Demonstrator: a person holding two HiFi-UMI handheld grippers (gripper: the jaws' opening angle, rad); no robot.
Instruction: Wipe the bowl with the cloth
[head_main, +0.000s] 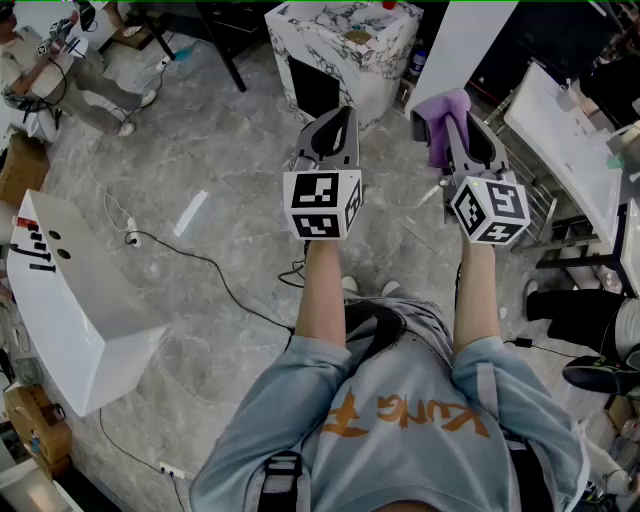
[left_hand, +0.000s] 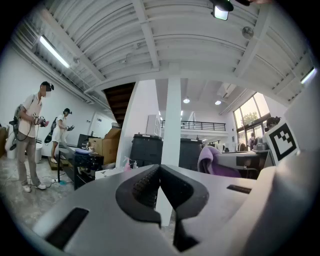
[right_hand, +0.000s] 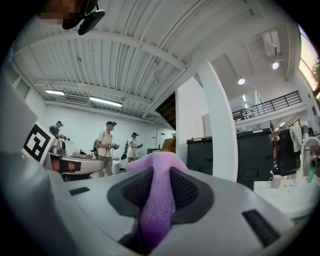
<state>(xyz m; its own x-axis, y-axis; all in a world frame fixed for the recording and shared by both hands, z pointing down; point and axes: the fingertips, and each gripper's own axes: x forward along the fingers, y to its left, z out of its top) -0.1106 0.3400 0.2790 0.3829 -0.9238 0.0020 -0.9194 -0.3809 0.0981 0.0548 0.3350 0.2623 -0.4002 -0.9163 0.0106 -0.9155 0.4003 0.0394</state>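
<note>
Right gripper (right_hand: 157, 175) held up over the floor (head_main: 215, 140) at right, jaws clamped on a purple cloth (head_main: 440, 115) that bulges past their tips; left gripper (left_hand: 160, 169) just beside it at left, jaws closed tip to tip, nothing between; marble cabinet (head_main: 345, 50) far

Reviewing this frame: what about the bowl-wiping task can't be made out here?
- Bowl: in no view; both gripper views aim up toward the ceiling.
- Cloth: bunched between the right hand-held gripper jaws, so its full extent is hidden.
- White table, head view: cut off by the right edge; contents too small.
</note>
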